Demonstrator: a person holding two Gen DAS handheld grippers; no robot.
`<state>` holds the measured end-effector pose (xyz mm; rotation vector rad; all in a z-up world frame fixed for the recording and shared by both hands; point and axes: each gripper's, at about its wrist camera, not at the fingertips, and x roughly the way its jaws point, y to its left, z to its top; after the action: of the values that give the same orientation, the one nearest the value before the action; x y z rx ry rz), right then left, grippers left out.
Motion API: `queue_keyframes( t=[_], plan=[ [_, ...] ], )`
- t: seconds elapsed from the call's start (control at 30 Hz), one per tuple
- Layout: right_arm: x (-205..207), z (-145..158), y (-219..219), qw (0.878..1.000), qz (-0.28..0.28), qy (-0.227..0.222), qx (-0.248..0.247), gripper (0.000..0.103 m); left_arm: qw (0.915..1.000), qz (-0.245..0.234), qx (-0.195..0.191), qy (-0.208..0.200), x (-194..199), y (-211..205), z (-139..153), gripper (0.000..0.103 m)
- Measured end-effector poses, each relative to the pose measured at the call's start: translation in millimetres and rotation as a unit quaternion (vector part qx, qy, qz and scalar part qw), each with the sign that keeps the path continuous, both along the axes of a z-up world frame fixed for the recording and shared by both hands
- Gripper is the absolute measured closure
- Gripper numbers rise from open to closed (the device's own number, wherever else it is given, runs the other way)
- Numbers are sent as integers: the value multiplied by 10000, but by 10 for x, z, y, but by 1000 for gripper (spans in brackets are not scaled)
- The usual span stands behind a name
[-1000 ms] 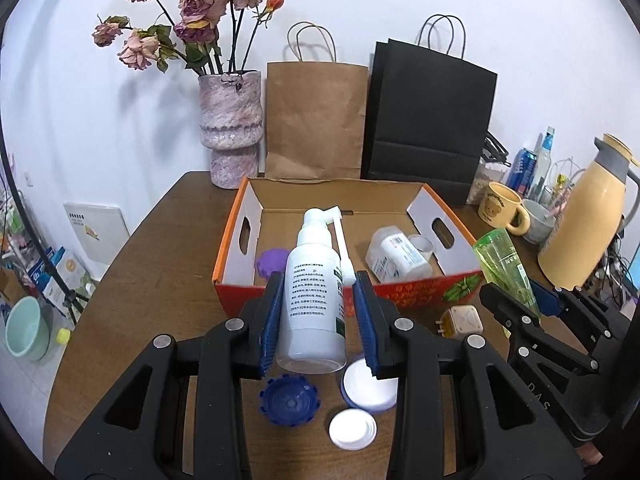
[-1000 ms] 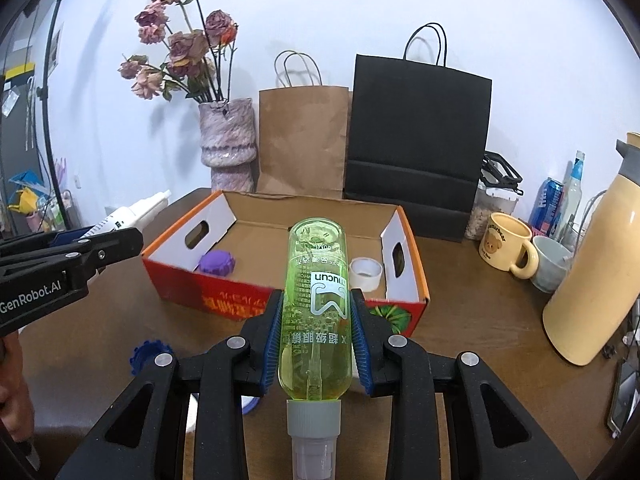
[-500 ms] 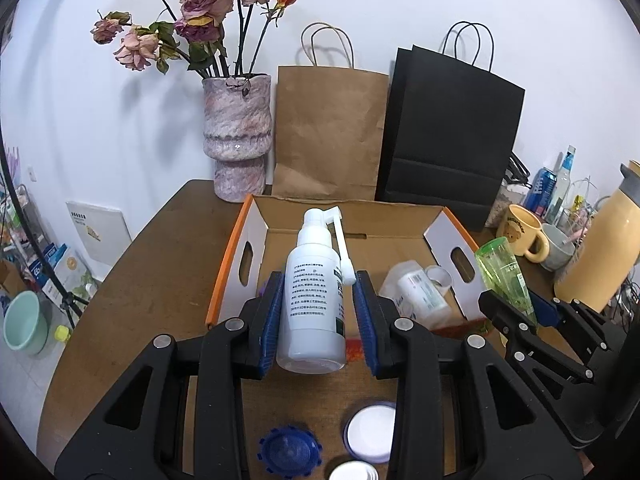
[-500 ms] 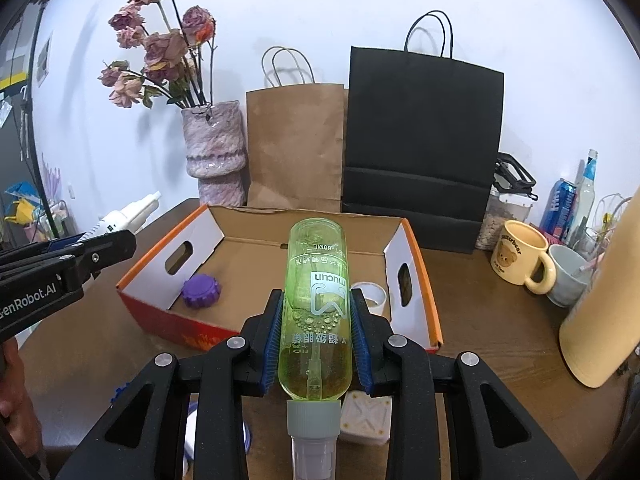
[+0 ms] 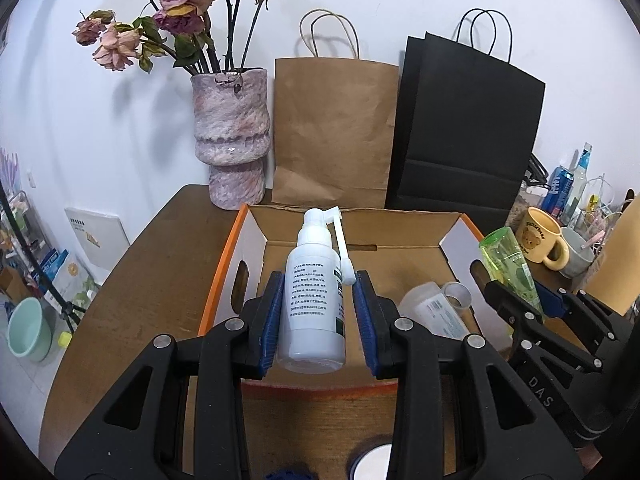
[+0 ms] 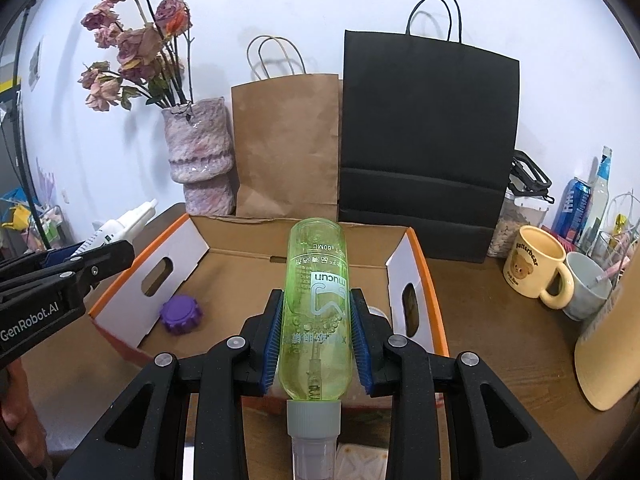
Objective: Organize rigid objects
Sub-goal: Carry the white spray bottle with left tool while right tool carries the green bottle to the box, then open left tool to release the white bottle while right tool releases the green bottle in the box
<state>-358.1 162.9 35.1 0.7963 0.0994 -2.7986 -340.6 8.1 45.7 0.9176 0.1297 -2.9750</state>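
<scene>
- The left gripper (image 5: 318, 312), black with blue ribbed pads, is clamped on a white plastic spray bottle (image 5: 314, 300) with a long folded-down nozzle; the pads press on both sides of the bottle's body, nozzle end pointing away from the camera.
- The white plastic spray bottle hangs over the near part of an open cardboard box (image 5: 400, 240) with orange edges and white end flaps that have hand slots.
- The right gripper (image 6: 316, 334), of the same black and blue make, is closed on a translucent green plastic bottle (image 6: 318, 300) held with its grey cap (image 6: 314, 418) toward the camera and its base pointing away.
- The translucent green plastic bottle is above the near wall of the open cardboard box, toward the box's right end.
- Inside the box, a purple ridged round cap (image 6: 181, 314) lies on the floor near the left flap.
- A clear plastic jar with a white label (image 5: 434, 312) lies on its side in the box's right half, its open mouth toward the right flap.
- The box stands on a brown wooden table (image 5: 152, 280).
- Behind the box stand a mottled pink ceramic vase of dried roses (image 5: 231, 136), a brown paper bag (image 5: 334, 132) and a black paper bag (image 5: 468, 128), all against the white wall.
- To the right of the box on the table are a yellow mug with a bear picture (image 6: 534, 266) and a grey cup (image 6: 586, 286) just beside it.
- In the left wrist view, a white round lid (image 5: 372, 466) and a dark blue ridged cap (image 5: 286, 475) lie on the table at the bottom edge, partly hidden by the gripper.
</scene>
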Motion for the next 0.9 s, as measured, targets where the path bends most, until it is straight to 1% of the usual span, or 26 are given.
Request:
queue_keyframes(
  t=[0.53, 0.9],
  plan=[
    [-445, -116, -48, 9997, 121, -134, 159, 69, 9997, 88, -204, -142, -417, -28, -152, 73],
    [-602, -233, -36, 9992, 82, -272, 288, 69, 9990, 136, -375, -213, -596, -16, -254, 73]
  ],
)
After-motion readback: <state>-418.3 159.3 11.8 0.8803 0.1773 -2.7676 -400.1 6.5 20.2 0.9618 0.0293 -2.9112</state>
